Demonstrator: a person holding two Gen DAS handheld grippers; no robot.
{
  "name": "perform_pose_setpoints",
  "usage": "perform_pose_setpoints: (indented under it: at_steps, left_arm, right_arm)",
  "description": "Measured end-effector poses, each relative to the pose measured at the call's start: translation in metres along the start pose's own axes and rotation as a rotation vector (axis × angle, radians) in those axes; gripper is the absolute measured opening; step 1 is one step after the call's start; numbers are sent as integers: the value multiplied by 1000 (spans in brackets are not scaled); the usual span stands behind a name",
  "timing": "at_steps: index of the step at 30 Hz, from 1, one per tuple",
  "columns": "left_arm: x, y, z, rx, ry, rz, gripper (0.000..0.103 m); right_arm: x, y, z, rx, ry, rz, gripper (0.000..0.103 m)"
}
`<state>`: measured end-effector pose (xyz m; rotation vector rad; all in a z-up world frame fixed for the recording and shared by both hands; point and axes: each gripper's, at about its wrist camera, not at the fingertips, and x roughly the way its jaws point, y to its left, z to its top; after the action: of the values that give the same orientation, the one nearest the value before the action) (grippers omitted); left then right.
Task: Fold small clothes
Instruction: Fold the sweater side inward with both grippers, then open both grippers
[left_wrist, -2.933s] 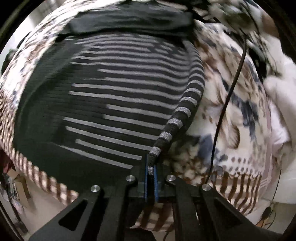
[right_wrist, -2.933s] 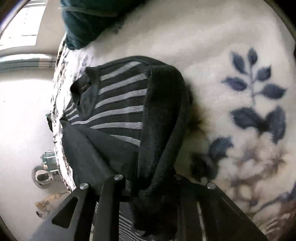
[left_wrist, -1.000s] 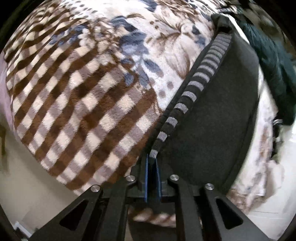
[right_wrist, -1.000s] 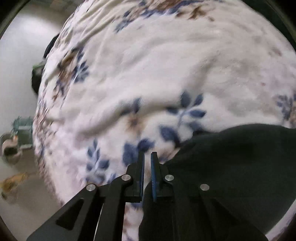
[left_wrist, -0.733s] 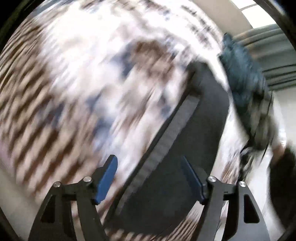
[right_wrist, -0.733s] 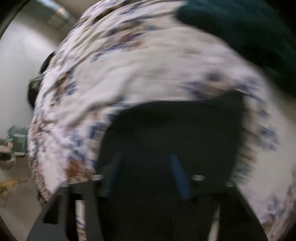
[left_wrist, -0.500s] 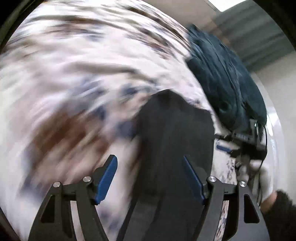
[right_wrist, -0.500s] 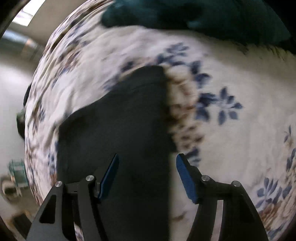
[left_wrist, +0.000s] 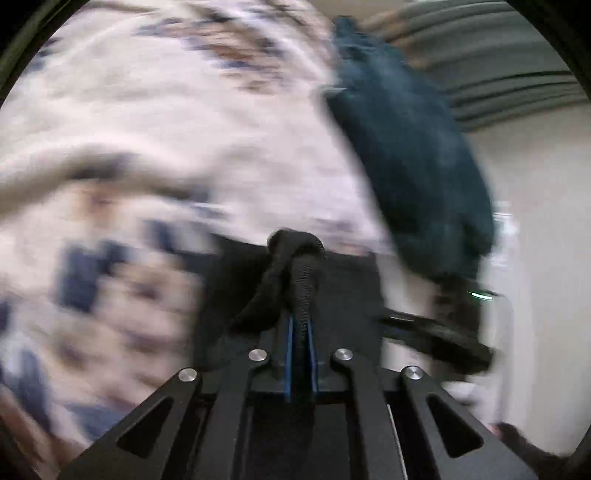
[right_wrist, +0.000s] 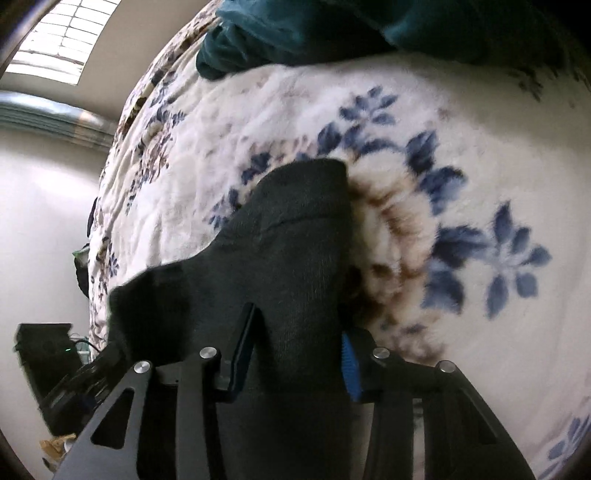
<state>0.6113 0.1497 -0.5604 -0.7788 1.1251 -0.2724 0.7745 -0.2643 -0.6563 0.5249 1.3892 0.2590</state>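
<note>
The black knitted garment (right_wrist: 291, 258) lies folded on the floral blanket (right_wrist: 461, 122). My right gripper (right_wrist: 295, 354) is open, its jaws standing on either side of the garment's near edge. In the left wrist view my left gripper (left_wrist: 300, 332) is shut on a bunched fold of the black garment (left_wrist: 299, 266), which stands up between the blue pads. That view is blurred by motion.
A dark teal fleece (left_wrist: 413, 158) lies at the far end of the blanket (left_wrist: 155, 122), also at the top of the right wrist view (right_wrist: 314, 33). The other gripper (left_wrist: 436, 332) shows at the right. A black box (right_wrist: 44, 369) sits off the bed's edge.
Both grippers let go of the garment and swung round. My left gripper has since shut on a fold of it; my right gripper stays open over its edge.
</note>
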Motion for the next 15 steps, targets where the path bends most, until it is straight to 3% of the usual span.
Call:
perform_pose_setpoints:
  at_steps: [1, 5, 7, 8, 13, 15]
  left_arm:
    - [4, 13, 3, -12, 11, 82, 6]
    - [0, 28, 5, -79, 32, 19, 18]
    - [-13, 20, -2, -58, 19, 43, 49]
    - [-24, 14, -10, -38, 12, 57, 55]
    - [-73, -2, -82, 13, 49, 104, 59]
    - [-85, -4, -123, 18, 95, 178, 59]
  right_arm:
    - [1, -4, 2, 6, 12, -9, 43]
    - [-6, -10, 1, 24, 42, -5, 43]
    - [-15, -8, -6, 2, 54, 5, 46]
    - [-20, -7, -13, -7, 61, -2, 55]
    - [-54, -10, -70, -48, 107, 1, 59]
    - [-65, -14, -101, -57, 140, 2, 59]
